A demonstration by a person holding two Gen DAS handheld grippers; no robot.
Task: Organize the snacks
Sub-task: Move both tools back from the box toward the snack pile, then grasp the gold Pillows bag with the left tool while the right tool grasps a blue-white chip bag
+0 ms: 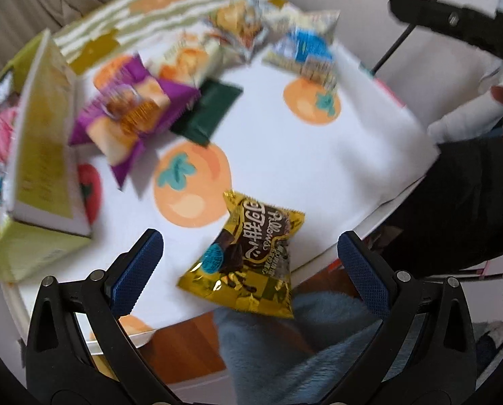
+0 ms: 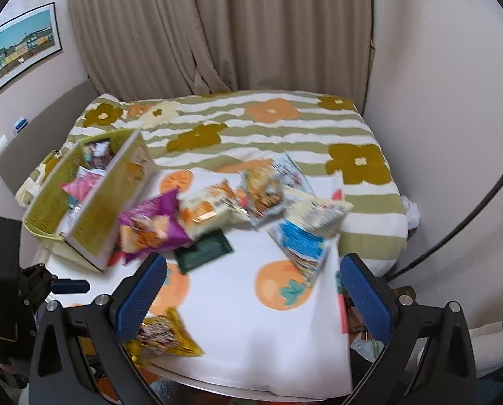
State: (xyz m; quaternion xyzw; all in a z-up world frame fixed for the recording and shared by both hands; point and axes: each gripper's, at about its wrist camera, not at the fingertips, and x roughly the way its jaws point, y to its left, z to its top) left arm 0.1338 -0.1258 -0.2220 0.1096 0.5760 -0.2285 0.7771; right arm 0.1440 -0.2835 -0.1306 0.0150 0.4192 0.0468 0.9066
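A gold snack packet (image 1: pixel 248 256) lies at the table's near edge, partly overhanging it. My left gripper (image 1: pixel 250 239) hovers above it, open, its blue pads on either side and touching nothing. Further back lie a purple packet (image 1: pixel 133 111), a dark green packet (image 1: pixel 211 111), an orange-white packet (image 1: pixel 184 60) and a blue-white packet (image 1: pixel 305 50). A yellow-green box (image 1: pixel 45 135) at the left holds several snacks. In the right wrist view my right gripper (image 2: pixel 254 263) is open and empty over the cloth, with the gold packet (image 2: pixel 163 334) below its left finger.
A white tablecloth (image 2: pixel 251 320) printed with orange fruit covers the small table. Behind it is a bed with a striped flower duvet (image 2: pixel 285 128) and a curtain. Blue fleece clothing (image 1: pixel 302 354) shows below the table's edge. Walls close in at right.
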